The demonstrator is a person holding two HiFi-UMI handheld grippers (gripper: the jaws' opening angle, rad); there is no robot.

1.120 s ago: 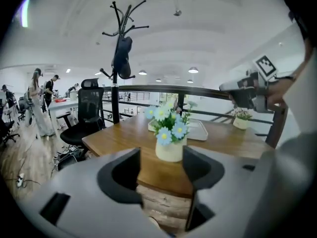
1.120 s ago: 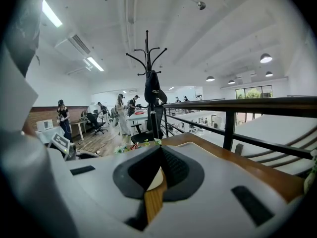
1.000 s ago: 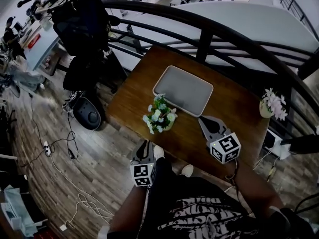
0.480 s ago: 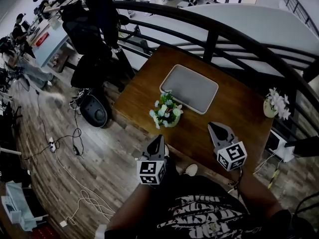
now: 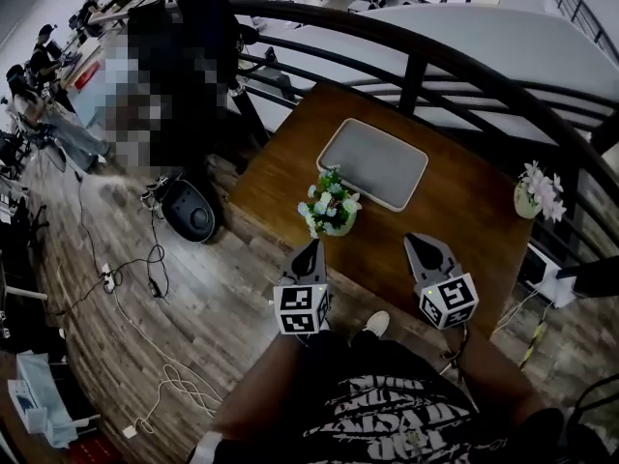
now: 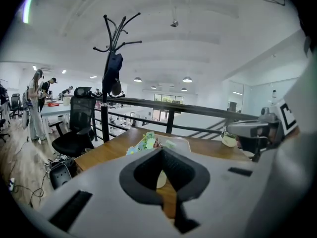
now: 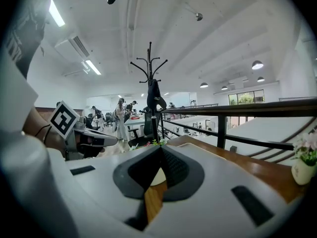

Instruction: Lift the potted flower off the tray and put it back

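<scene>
My left gripper (image 5: 310, 247) and right gripper (image 5: 417, 243) are both clenched empty, near the potted flower (image 5: 330, 207) standing on the worktop (image 5: 464, 211) beside the tray (image 5: 372, 162).

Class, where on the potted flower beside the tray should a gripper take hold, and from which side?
Probably the pale pot under the blooms, level, from the table's near edge: the potted flower stands upright, blooms overhang its top, the tray lies behind.
</scene>
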